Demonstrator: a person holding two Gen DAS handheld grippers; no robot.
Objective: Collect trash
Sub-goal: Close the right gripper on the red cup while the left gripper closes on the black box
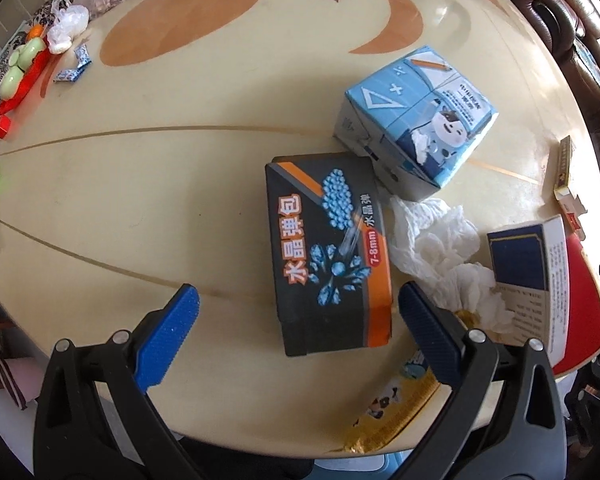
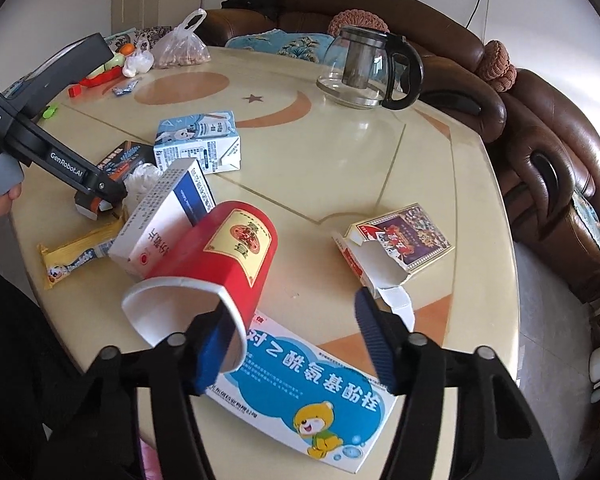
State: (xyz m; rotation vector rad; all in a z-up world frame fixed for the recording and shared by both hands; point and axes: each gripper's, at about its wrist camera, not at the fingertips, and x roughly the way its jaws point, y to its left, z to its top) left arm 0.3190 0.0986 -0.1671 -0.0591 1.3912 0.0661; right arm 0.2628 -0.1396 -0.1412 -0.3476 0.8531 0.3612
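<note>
On the left I am holding the left gripper (image 1: 298, 312) straight down over the black box (image 1: 328, 252), which is lying flat on the table (image 1: 140, 200). Its jaws are standing wide, one pad on either side of the box's near end, neither touching it, so it is gripping nothing. To close well there, I am judging that I should keep the box centred between the pads and stay clear of the crumpled tissue (image 1: 440, 252) touching its right edge.

Further right, the red paper cup (image 2: 220, 256) is lying on its side, leaning on a white medicine box (image 2: 160, 220). I am working the right gripper (image 2: 288, 340) at its mouth: the left pad is sitting inside the rim, the right pad is well apart from the wall, over the blue-and-white carton (image 2: 308, 392). The jaws are partly open, holding nothing yet. I am judging the thin rim will crush easily, so I should close gently.
</note>
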